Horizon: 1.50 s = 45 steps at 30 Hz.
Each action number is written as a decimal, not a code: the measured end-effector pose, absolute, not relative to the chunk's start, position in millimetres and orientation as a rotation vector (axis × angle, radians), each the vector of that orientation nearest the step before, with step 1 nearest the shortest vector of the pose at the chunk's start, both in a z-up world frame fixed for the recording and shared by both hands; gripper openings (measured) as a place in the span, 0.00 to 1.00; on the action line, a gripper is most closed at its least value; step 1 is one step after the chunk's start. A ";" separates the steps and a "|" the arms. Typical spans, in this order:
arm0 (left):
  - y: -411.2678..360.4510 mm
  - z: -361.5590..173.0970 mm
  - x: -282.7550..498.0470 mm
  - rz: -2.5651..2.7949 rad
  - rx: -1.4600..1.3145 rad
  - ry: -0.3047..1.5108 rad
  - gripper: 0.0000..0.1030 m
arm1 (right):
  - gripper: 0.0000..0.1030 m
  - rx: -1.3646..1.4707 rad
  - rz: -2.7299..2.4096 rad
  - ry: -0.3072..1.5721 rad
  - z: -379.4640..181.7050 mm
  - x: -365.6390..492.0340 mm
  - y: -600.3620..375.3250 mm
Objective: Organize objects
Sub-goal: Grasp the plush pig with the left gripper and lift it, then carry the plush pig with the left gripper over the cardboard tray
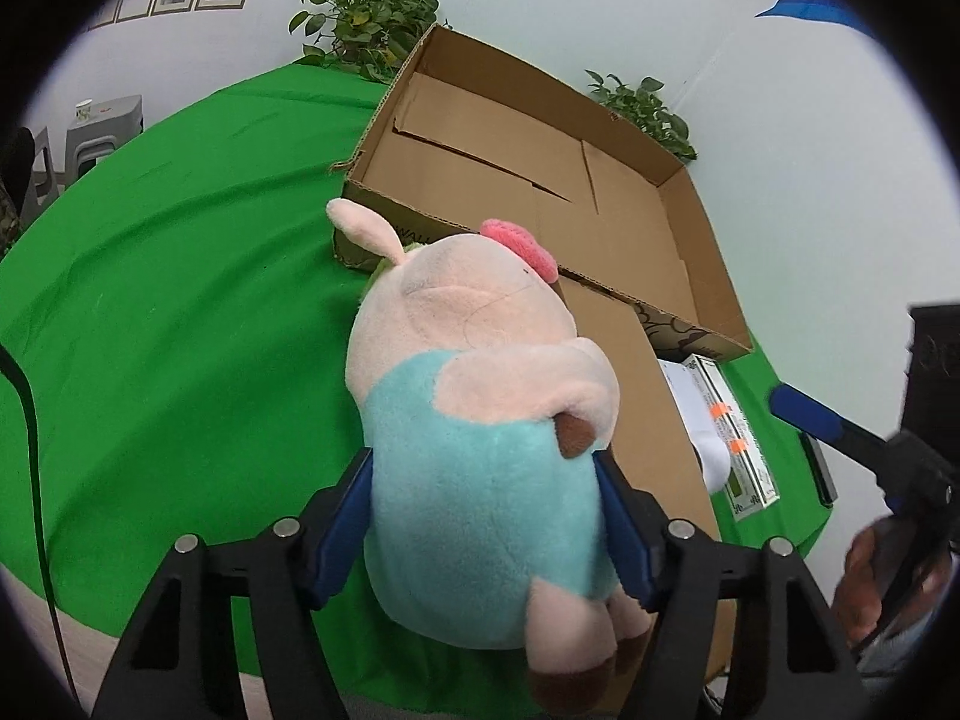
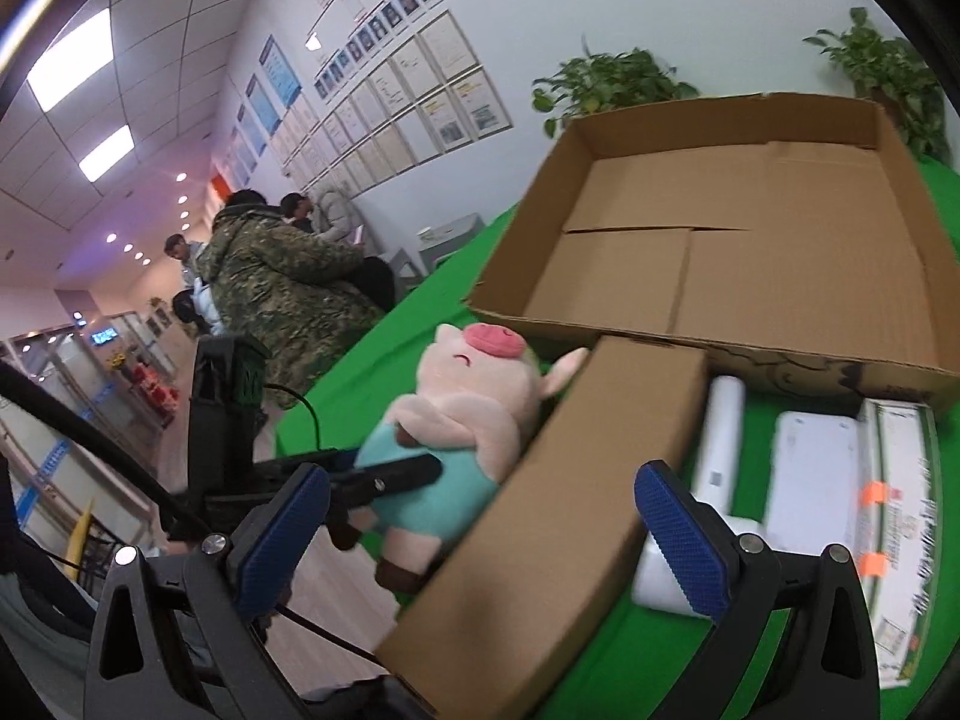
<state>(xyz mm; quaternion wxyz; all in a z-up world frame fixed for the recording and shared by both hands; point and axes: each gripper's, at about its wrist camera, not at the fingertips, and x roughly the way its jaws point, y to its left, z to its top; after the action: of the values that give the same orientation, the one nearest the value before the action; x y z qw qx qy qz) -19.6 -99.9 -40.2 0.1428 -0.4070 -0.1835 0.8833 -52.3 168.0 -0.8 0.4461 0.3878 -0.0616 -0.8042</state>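
Note:
My left gripper [image 1: 483,480] is shut on a pink plush pig [image 1: 474,420] in a teal shirt, gripping its body and holding it above the green table, just in front of the open cardboard box [image 1: 690,204]. The pig [image 2: 462,408] also shows in the right wrist view, held beside the box's folded-out front flap [image 2: 558,516]. My right gripper [image 2: 480,528] is open and empty, with the flap between its fingers' line of sight. The box [image 2: 900,138] looks empty inside.
A green-and-white carton [image 2: 900,510], a white flat device [image 2: 810,480] and a white handled appliance [image 2: 714,450] lie on the green cloth [image 1: 180,300] right of the flap. Potted plants [image 1: 366,18] stand behind the box. People stand beyond the table's left edge.

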 end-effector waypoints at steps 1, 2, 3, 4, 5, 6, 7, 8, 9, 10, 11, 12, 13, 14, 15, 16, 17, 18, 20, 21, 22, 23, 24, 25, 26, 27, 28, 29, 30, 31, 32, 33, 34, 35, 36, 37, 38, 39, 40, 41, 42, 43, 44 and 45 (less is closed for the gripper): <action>-103.4 -39.4 -14.8 2.546 -1.160 -0.528 0.65 | 1.00 0.975 -1.966 -0.144 -0.5 -53.4 156.4; -107.2 -38.5 -10.9 2.547 -1.149 -0.528 0.64 | 1.00 0.991 -1.936 -0.131 -1.2 -54.6 141.8; -110.7 -37.5 -5.9 2.554 -1.137 -0.523 0.64 | 1.00 1.005 -1.906 -0.118 -1.9 -55.5 127.0; -115.3 -36.9 0.2 2.565 -1.128 -0.515 0.63 | 1.00 1.025 -1.872 -0.106 -2.6 -55.8 111.0; -120.4 -37.5 5.4 2.573 -1.123 -0.514 0.63 | 1.00 1.038 -1.845 -0.101 -3.3 -56.8 98.3; -126.3 -38.0 11.0 2.576 -1.115 -0.526 0.63 | 1.00 1.056 -1.816 -0.098 -6.5 -57.9 84.9; -135.1 -39.1 18.7 2.576 -1.105 -0.551 0.63 | 1.00 1.078 -1.797 -0.093 -9.2 -59.4 72.3; -140.9 -39.7 24.1 2.578 -1.099 -0.567 0.63 | 1.00 1.118 -1.772 -0.083 -14.1 -61.5 57.0; -147.4 -40.6 30.2 2.581 -1.089 -0.587 0.62 | 0.99 1.146 -1.754 -0.080 -18.0 -62.2 47.6; -152.4 -41.3 34.8 2.585 -1.080 -0.601 0.62 | 0.99 1.180 -1.731 -0.078 -23.6 -63.4 37.1; -157.2 -42.4 40.0 2.591 -1.074 -0.614 0.61 | 0.99 1.218 -1.711 -0.069 -30.3 -64.8 26.8; -161.5 -43.8 44.9 2.597 -1.070 -0.628 0.61 | 0.99 1.259 -1.697 -0.051 -37.4 -65.3 15.8; -166.2 -45.4 49.4 2.598 -1.066 -0.646 0.60 | 0.99 1.288 -1.688 -0.039 -42.8 -64.5 7.5; -170.7 -46.6 53.1 2.593 -1.060 -0.670 0.60 | 0.99 1.309 -1.674 -0.031 -46.9 -63.1 -0.7; -173.7 -48.1 56.2 2.590 -1.057 -0.690 0.60 | 0.99 1.325 -1.657 -0.025 -49.7 -60.4 -7.9; -176.1 -49.7 58.9 2.590 -1.055 -0.705 0.60 | 0.99 1.336 -1.649 -0.017 -51.2 -57.1 -13.2; -177.7 -50.9 60.7 2.588 -1.052 -0.716 0.59 | 0.98 1.345 -1.647 -0.007 -53.6 -53.6 -18.9; -179.8 -52.2 62.9 2.584 -1.049 -0.729 0.59 | 0.98 1.355 -1.646 -0.002 -57.4 -51.3 -23.8; -179.2 -53.0 64.8 2.581 -1.042 -0.715 0.57 | 0.92 1.370 -1.640 0.015 -67.3 -46.4 -32.5; -177.1 -51.4 64.8 2.591 -1.040 -0.683 0.57 | 0.91 1.358 -1.662 0.039 -72.8 -44.7 -37.4; -175.7 -51.0 60.9 2.597 -1.039 -0.669 0.57 | 0.85 1.335 -1.686 0.055 -71.3 -38.6 -38.0; -175.4 -50.1 60.4 2.600 -1.038 -0.660 0.56 | 0.80 1.315 -1.705 0.070 -70.7 -34.9 -39.3; -176.0 -49.0 60.0 2.601 -1.035 -0.658 0.56 | 0.78 1.302 -1.722 0.064 -67.9 -31.0 -37.1; -175.6 -46.8 58.9 2.600 -1.033 -0.656 0.55 | 0.74 1.291 -1.735 0.057 -65.9 -28.9 -34.9; -173.9 -44.6 57.8 2.605 -1.033 -0.642 0.55 | 0.72 1.279 -1.749 0.043 -62.5 -24.3 -31.2; -169.6 -41.3 56.7 2.612 -1.032 -0.618 0.55 | 0.71 1.266 -1.764 0.025 -57.5 -21.6 -25.5; -165.2 -35.6 54.2 2.621 -1.025 -0.587 0.55 | 0.70 1.244 -1.783 0.012 -51.9 -18.5 -22.7; -160.6 -27.7 50.4 2.630 -1.007 -0.556 0.55 | 0.69 1.209 -1.811 -0.009 -43.6 -18.7 -16.9; -156.6 -20.9 47.3 2.636 -0.987 -0.531 0.55 | 0.69 1.182 -1.831 -0.026 -33.3 -18.7 -7.4; -151.7 -10.1 40.6 2.641 -0.952 -0.494 0.55 | 0.68 1.137 -1.861 -0.044 -20.9 -20.6 -0.7; -146.4 1.0 33.2 2.645 -0.917 -0.457 0.55 | 0.68 1.098 -1.886 -0.053 -8.7 -23.2 6.1; -139.7 15.7 22.5 2.651 -0.870 -0.403 0.55 | 0.68 1.048 -1.922 -0.063 6.4 -28.7 16.0; -133.2 29.5 11.9 2.655 -0.824 -0.359 0.55 | 0.68 0.995 -1.962 -0.070 23.1 -33.9 22.9; -127.7 41.5 2.3 2.656 -0.779 -0.328 0.55 | 0.68 0.950 -1.996 -0.071 39.2 -38.5 29.6; -122.6 52.4 -7.0 2.655 -0.737 -0.302 0.55 | 0.68 0.892 -2.040 -0.072 61.9 -44.8 44.3; -116.3 67.5 -20.5 2.650 -0.678 -0.265 0.55 | 0.68 0.831 -2.086 -0.070 81.4 -50.4 52.5; -109.6 82.9 -34.3 2.640 -0.622 -0.229 0.55 | 0.68 0.777 -2.126 -0.068 99.9 -56.9 62.8; -103.8 93.0 -43.7 2.632 -0.589 -0.207 0.55 | 0.68 0.738 -2.156 -0.069 114.8 -61.4 70.3; -96.6 106.1 -55.8 2.624 -0.547 -0.174 0.55 | 0.68 0.705 -2.180 -0.074 129.7 -66.6 85.1; -91.7 116.5 -65.5 2.618 -0.515 -0.145 0.55 | 0.68 0.674 -2.204 -0.078 142.6 -73.4 95.0; -85.6 123.6 -78.1 2.608 -0.498 -0.128 0.55 | 0.67 0.654 -2.224 -0.081 154.2 -81.1 107.8; -81.1 130.6 -90.6 2.594 -0.491 -0.121 0.55 | 0.67 0.644 -2.240 -0.086 161.7 -90.0 114.2; -76.9 135.6 -103.9 2.581 -0.493 -0.110 0.55 | 0.67 0.638 -2.255 -0.085 168.0 -100.0 117.7; -75.8 138.6 -110.1 2.572 -0.494 -0.105 0.55 | 0.67 0.637 -2.268 -0.090 171.7 -109.5 125.3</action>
<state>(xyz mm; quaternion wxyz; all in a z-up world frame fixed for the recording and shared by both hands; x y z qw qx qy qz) -110.1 -75.8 138.6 0.2571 -0.1822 -0.0387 0.9483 -109.5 125.3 171.7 0.3821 0.2497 -0.0353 -0.8890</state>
